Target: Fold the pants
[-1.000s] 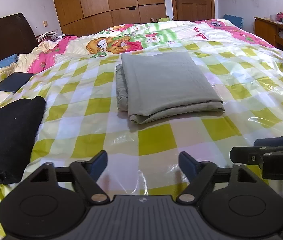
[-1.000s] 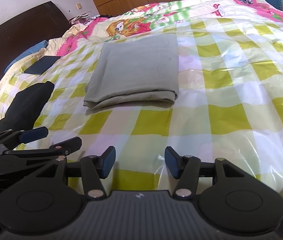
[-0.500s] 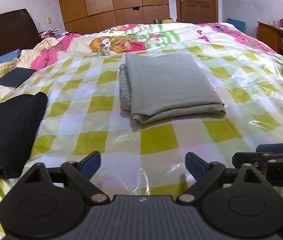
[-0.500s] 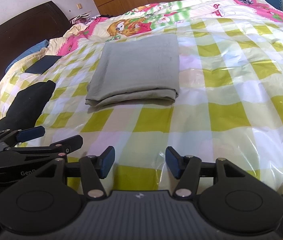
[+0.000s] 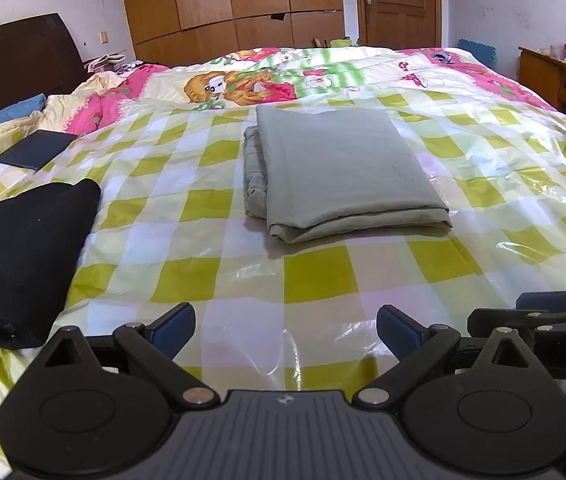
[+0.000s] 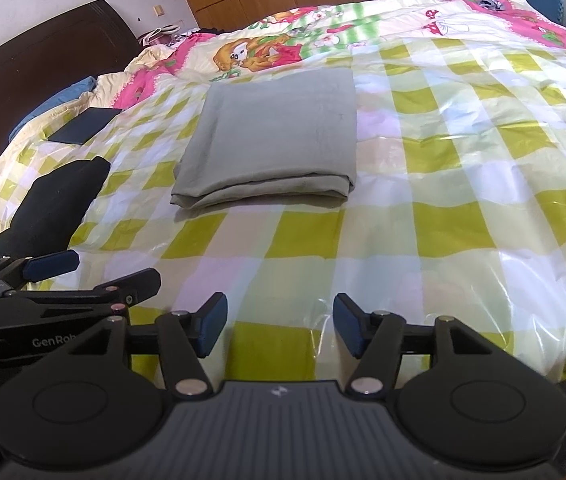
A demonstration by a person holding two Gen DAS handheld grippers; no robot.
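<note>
Since soft and limp, grey pants (image 5: 343, 168) best pinched at near folded edge; left gripper (image 5: 286, 330) and right gripper (image 6: 280, 326) both spread, empty.

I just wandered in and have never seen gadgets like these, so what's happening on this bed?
A person is holding a two-finger gripper in each hand and folding pants. The grey pants lie on the checked plastic sheet as a neat folded rectangle. Neither tool touches them: the left gripper and right gripper both hang open and empty near the bed's front edge. A folded black garment lies off to the left.
</note>
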